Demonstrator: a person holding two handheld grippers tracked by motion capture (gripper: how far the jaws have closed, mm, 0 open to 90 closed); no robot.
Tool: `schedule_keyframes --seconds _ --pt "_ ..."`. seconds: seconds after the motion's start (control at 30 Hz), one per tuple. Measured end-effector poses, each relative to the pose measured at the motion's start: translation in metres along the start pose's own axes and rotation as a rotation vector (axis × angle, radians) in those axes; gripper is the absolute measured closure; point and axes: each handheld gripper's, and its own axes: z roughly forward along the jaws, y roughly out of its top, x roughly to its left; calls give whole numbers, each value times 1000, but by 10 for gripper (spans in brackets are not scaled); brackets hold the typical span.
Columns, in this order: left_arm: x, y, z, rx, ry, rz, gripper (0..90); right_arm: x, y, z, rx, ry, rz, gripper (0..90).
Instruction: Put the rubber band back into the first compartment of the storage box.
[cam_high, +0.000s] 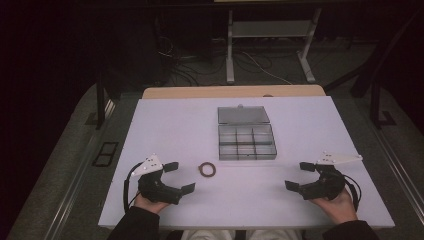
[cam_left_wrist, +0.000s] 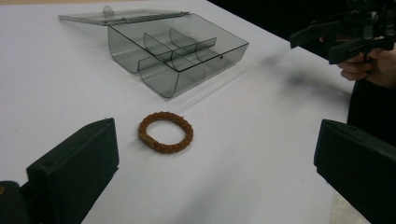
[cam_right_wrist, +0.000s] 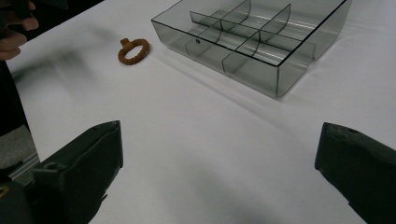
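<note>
A brown braided ring (cam_high: 207, 169) lies flat on the white table (cam_high: 165, 125), just in front of a clear grey compartment box (cam_high: 246, 141) whose lid is folded back. My left gripper (cam_high: 179, 178) rests at the table's near left, jaws wide open and empty, pointing toward the ring (cam_left_wrist: 166, 131). At the near right my right gripper (cam_high: 300, 175) is held open and empty too. In the right gripper view the box (cam_right_wrist: 254, 39) is straight ahead and the ring (cam_right_wrist: 133, 50) sits far left.
The box (cam_left_wrist: 175, 53) has several empty compartments. A wooden strip (cam_high: 232, 91) runs along the table's far edge. Beyond it stand white desk legs (cam_high: 230, 50) and floor cables. Dark floor drops off on both sides.
</note>
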Motion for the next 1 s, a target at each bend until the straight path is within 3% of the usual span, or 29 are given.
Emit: schedule_keyframes --seconds 0.53,1.0 --pt "-1 16 -1 32 -25 28 0 0 -3 -2 0 -5 7 2" --pt "-2 31 11 90 -52 55 0 -1 -5 -3 8 -5 9 2"
